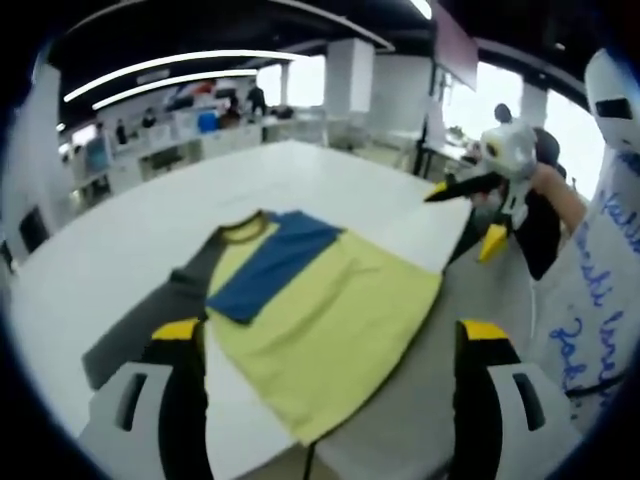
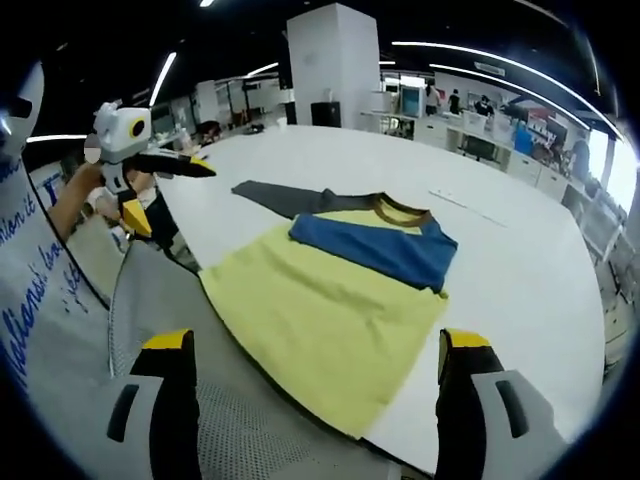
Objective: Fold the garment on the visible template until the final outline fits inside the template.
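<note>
Left gripper (image 1: 325, 345): jaws apart, nothing between them, hovering at the near hem of the garment.
Right gripper (image 2: 315, 355): jaws spread wide and empty, above the opposite edge of the yellow body.
Garment (image 1: 320, 310): yellow shirt flat on the white table (image 1: 300, 170); blue sleeve (image 1: 270, 265) folded across the chest, grey sleeve (image 1: 140, 325) stretched outward.
Template: cannot tell its outline under the cloth.
Risk, near: hem overhangs the table edge; a one-sided pinch could drag the shirt off.
Risk, far: grey sleeve left out likely exceeds the outline; pulling it may undo the blue fold.
</note>
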Tool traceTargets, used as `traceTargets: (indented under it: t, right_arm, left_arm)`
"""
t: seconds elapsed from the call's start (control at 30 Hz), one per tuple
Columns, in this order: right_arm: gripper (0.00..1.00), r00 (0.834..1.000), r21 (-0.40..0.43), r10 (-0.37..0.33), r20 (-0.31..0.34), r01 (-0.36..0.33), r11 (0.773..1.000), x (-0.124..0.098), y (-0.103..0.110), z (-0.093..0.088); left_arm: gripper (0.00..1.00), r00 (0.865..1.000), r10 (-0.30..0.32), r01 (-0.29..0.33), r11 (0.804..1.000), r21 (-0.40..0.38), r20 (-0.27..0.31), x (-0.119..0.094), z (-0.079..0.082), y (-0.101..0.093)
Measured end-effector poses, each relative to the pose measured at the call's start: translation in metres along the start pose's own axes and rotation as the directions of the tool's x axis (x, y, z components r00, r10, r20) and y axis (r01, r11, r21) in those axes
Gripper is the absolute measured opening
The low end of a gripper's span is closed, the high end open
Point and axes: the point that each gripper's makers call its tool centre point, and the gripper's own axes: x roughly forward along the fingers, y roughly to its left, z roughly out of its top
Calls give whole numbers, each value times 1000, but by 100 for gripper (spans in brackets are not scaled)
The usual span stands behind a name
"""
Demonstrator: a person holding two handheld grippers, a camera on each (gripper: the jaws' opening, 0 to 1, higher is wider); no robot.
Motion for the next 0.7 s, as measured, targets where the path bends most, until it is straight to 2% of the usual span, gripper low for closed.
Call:
traceTargets:
  t: [0.27, 0.53, 0.7]
  right_arm:
    - [100, 1000, 4, -20, -1, 20, 1000, -1, 4, 1]
    - [100, 998, 32, -67, 17, 66, 997, -4, 6, 4]
    - [100, 996, 34, -85, 10, 85, 996, -5, 8, 3]
  left_arm:
    - [97, 1000, 22, -22, 1000, 6, 14, -7, -3, 16]
    - [94, 997, 72, -72, 997, 12, 30, -22, -6, 47]
    - [92, 996, 88, -88, 996, 20, 28, -27, -10, 58]
